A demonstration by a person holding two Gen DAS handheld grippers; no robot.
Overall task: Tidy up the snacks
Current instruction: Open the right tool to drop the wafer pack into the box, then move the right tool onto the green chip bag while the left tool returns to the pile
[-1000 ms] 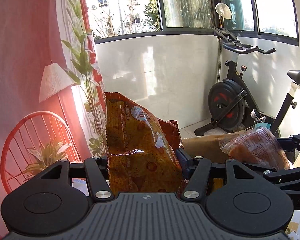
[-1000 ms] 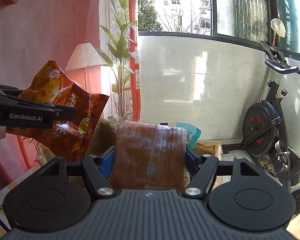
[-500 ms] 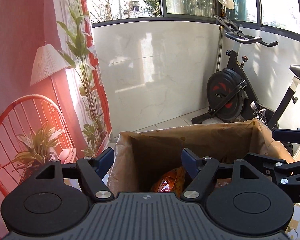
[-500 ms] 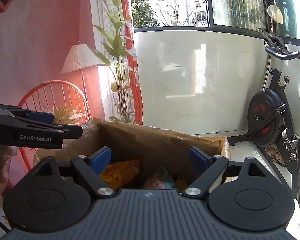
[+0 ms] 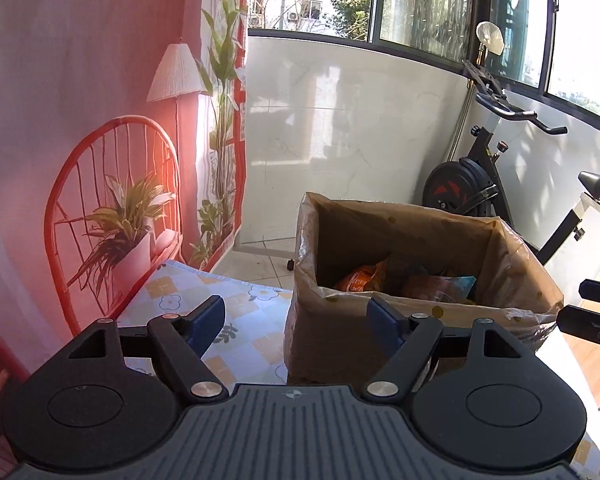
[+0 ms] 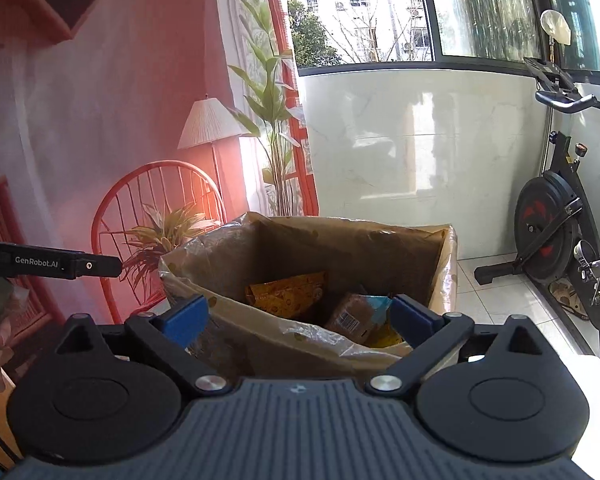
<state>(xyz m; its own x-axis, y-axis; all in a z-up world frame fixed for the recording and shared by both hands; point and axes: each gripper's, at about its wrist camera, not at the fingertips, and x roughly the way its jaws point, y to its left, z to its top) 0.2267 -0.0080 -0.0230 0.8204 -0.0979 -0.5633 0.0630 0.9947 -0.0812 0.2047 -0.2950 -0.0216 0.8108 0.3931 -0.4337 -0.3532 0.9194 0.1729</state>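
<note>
Hovering just short of the lined cardboard box, both tongs are gaping empty, their jaws having just been opening: the left tongs and right tongs hold nothing. Snack packets are lying inside the box, seemingly dropped there for tidying; deeper contents are shadowed.

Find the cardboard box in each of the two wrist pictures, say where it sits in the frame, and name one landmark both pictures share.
Left wrist view: the cardboard box sits right of centre in the lower half, snack packets inside.
Right wrist view: the cardboard box sits at centre, just beyond the open fingers.
Shared landmark: the exercise bike, right of the box in both.
</note>
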